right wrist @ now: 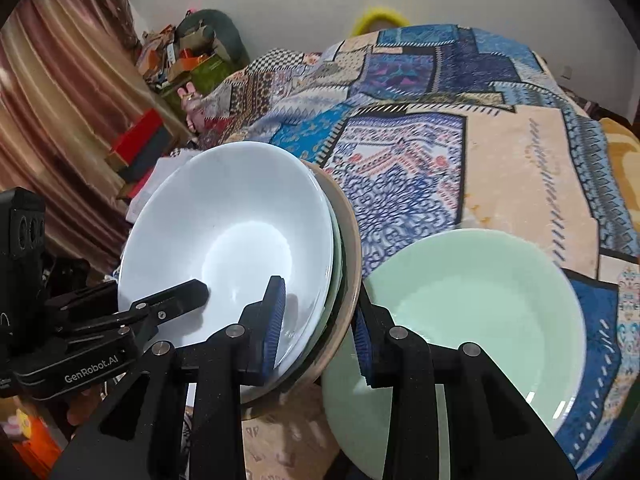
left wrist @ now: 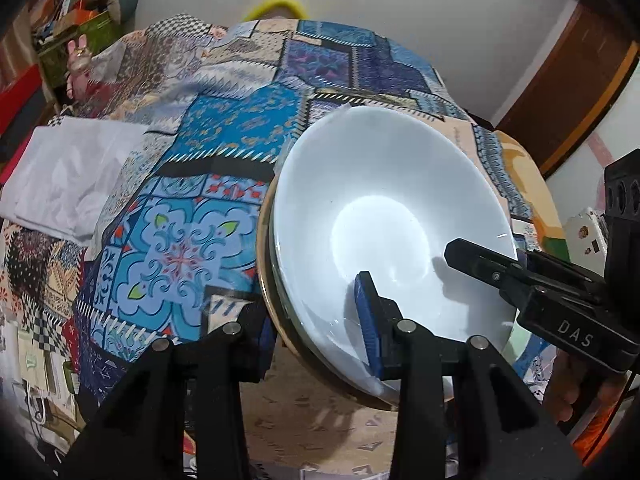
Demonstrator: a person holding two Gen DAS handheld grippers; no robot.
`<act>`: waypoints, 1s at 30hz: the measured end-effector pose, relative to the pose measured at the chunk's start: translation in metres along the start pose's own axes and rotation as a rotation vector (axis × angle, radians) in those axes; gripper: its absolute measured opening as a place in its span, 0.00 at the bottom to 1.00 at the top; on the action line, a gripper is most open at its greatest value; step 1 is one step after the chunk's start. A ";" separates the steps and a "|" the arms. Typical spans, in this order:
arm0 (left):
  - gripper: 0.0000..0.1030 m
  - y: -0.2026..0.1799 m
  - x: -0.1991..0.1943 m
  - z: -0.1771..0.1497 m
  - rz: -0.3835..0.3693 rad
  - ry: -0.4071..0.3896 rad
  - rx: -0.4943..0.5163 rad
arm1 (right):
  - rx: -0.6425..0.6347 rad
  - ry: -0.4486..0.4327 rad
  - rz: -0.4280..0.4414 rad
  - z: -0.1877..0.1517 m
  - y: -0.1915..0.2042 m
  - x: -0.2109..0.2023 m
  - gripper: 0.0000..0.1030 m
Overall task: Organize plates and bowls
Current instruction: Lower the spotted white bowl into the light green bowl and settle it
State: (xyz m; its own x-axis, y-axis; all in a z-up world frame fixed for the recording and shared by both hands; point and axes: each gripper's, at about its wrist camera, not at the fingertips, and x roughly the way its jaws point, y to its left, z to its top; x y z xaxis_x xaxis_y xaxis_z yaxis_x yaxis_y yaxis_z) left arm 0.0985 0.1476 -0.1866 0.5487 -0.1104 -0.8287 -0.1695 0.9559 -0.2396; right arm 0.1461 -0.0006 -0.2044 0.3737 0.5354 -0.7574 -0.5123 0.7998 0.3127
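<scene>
A stack of dishes hangs between my two grippers: a white bowl point(left wrist: 380, 200) point(right wrist: 232, 232) on top, a pale green dish's rim point(right wrist: 338, 256) under it, and a tan plate point(left wrist: 266, 272) point(right wrist: 352, 248) at the bottom. My left gripper point(left wrist: 316, 332) is shut on the stack's near rim, one blue pad point(left wrist: 368, 320) inside the bowl and the other finger hidden under the plate. My right gripper point(right wrist: 318, 332) clamps the opposite rim the same way, and its black finger point(left wrist: 480, 260) shows inside the bowl. A separate pale green plate point(right wrist: 480, 304) lies on the bed to the right.
A patchwork blanket point(left wrist: 208, 184) covers the bed. A folded white cloth point(left wrist: 68, 176) lies at its left side. Boxes and clutter point(right wrist: 188, 56) pile up by the striped curtain point(right wrist: 60, 120). A wooden door frame point(left wrist: 568, 92) stands at the far right.
</scene>
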 end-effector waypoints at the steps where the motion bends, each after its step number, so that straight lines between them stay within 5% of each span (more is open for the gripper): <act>1: 0.36 -0.005 -0.001 0.001 -0.004 -0.003 0.009 | 0.002 -0.006 -0.004 0.000 -0.002 -0.003 0.28; 30: 0.36 -0.105 0.010 0.003 -0.096 0.018 0.138 | 0.109 -0.078 -0.101 -0.024 -0.071 -0.073 0.28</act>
State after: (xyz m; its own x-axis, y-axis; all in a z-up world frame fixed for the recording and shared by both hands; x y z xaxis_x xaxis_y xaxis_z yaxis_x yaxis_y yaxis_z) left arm 0.1250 0.0468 -0.1683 0.5424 -0.2069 -0.8143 -0.0023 0.9688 -0.2477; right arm 0.1366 -0.1025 -0.1848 0.4802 0.4673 -0.7424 -0.3839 0.8729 0.3012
